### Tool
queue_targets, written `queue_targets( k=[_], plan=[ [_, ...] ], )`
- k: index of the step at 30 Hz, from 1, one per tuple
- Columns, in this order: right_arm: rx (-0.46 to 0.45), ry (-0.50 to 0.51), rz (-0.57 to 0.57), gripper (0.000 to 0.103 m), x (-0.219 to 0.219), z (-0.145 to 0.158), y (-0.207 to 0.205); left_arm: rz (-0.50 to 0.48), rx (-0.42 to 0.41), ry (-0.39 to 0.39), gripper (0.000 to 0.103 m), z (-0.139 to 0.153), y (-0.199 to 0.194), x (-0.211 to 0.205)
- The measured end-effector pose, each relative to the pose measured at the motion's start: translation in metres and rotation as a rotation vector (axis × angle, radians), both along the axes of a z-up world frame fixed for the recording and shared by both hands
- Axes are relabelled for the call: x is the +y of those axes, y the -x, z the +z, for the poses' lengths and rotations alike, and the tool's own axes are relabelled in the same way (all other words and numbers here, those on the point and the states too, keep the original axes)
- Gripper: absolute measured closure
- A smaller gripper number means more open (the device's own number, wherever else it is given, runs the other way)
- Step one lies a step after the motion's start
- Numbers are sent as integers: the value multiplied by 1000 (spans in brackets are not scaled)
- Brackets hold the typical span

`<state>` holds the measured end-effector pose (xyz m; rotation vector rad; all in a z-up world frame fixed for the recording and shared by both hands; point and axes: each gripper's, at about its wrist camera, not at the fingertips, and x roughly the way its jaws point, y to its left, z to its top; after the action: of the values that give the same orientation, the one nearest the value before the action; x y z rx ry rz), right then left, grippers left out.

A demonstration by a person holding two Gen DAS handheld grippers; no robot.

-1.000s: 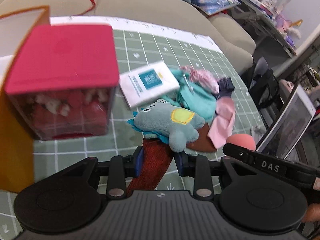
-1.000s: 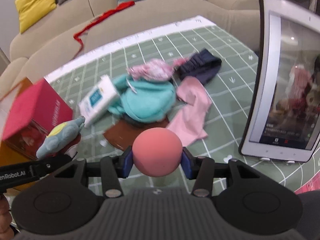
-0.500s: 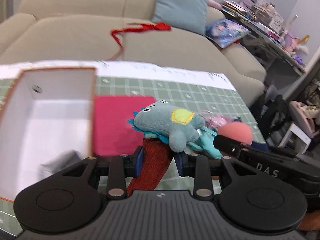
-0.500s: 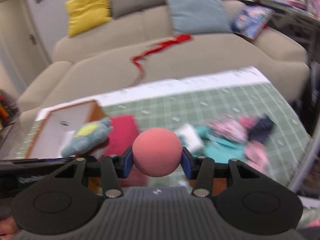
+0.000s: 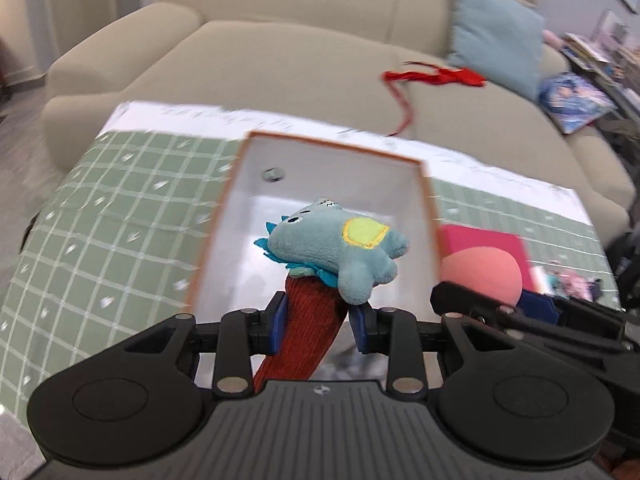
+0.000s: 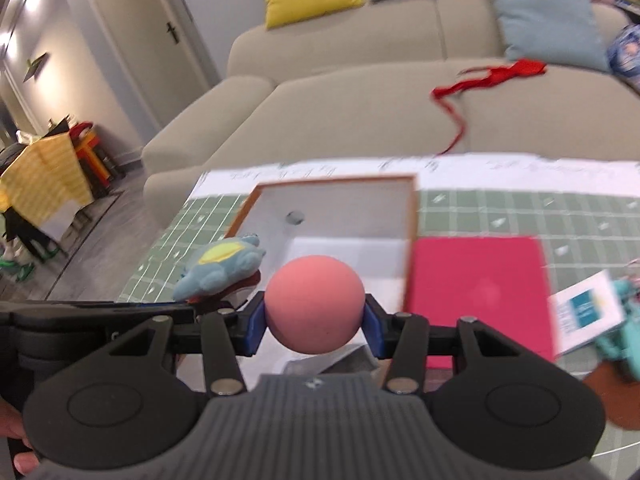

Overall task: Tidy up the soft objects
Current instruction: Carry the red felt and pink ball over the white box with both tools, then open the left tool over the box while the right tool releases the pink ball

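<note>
My left gripper [image 5: 320,326] is shut on a rust-red knitted sock [image 5: 310,334] that carries a blue-grey plush toy [image 5: 336,250]. It hovers over the open white box with an orange rim [image 5: 340,152]. My right gripper [image 6: 314,328] is shut on a pink foam ball [image 6: 314,304], also above the box [image 6: 340,200]. The ball shows in the left wrist view [image 5: 482,276] to the right of the plush. The plush shows in the right wrist view [image 6: 220,270] at the left.
A magenta box [image 6: 478,292] stands right of the white box on the green grid mat [image 5: 100,216]. A white packet [image 6: 586,312] and teal cloth [image 6: 620,344] lie at far right. A beige sofa [image 5: 300,60] with a red ribbon [image 6: 488,80] lies behind.
Both grippers swung left, away from the clothes pile, and now hang over the open white box. Each holds the same object as before.
</note>
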<state>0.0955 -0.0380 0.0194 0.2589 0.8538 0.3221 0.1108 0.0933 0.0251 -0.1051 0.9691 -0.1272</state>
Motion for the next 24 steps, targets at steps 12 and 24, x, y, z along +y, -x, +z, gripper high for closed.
queue_targets(
  k=[12, 24],
  plan=[
    [152, 52, 114, 55, 63, -68, -15, 101, 123, 81, 70, -56, -14, 70],
    [172, 70, 141, 54, 82, -80, -13, 159, 143, 123, 93, -82, -30, 83]
  ],
)
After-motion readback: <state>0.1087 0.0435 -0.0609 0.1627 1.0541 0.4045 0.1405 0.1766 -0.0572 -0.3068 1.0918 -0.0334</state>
